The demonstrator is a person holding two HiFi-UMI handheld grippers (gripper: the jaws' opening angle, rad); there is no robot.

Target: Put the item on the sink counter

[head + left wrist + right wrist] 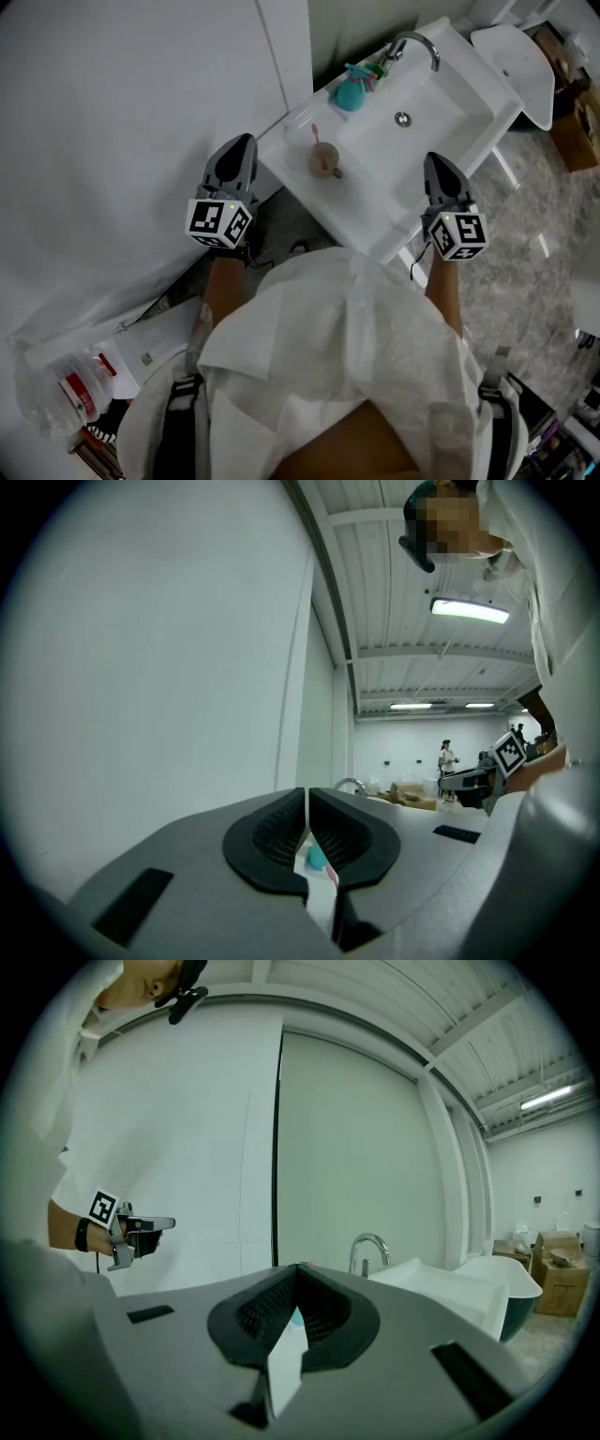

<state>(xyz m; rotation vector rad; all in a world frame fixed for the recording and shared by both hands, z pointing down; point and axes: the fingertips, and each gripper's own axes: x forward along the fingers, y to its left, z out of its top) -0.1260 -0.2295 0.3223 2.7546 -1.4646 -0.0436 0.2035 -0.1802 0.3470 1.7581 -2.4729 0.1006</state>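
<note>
The white sink counter (309, 192) juts out from a plain white wall (122, 103); its basin (427, 108) is bare but for the drain, and a curved chrome faucet (417, 42) stands at the far end. A small brown cup (323, 159) with a pink stick in it stands upright on the flat part of the counter, just beside the basin; a teal holder (351, 92) sits farther back, near the faucet.

The left gripper (246, 141) hangs beside the counter's wall-side corner, jaws pressed together with nothing between them; the right gripper (434, 159) hangs over the counter's other long edge, jaws likewise closed and empty. The cup stands between the two, nearer the left one, and touches neither.

The floor (534, 244) is grey speckled stone; a white tub (520, 61) and cardboard boxes (574, 127) stand beyond the counter. A crumpled plastic bottle (56, 398) lies low by the wall. The left gripper view shows a ribbed ceiling with strip lights (469, 610) and a person (447, 756) far off across the room.
</note>
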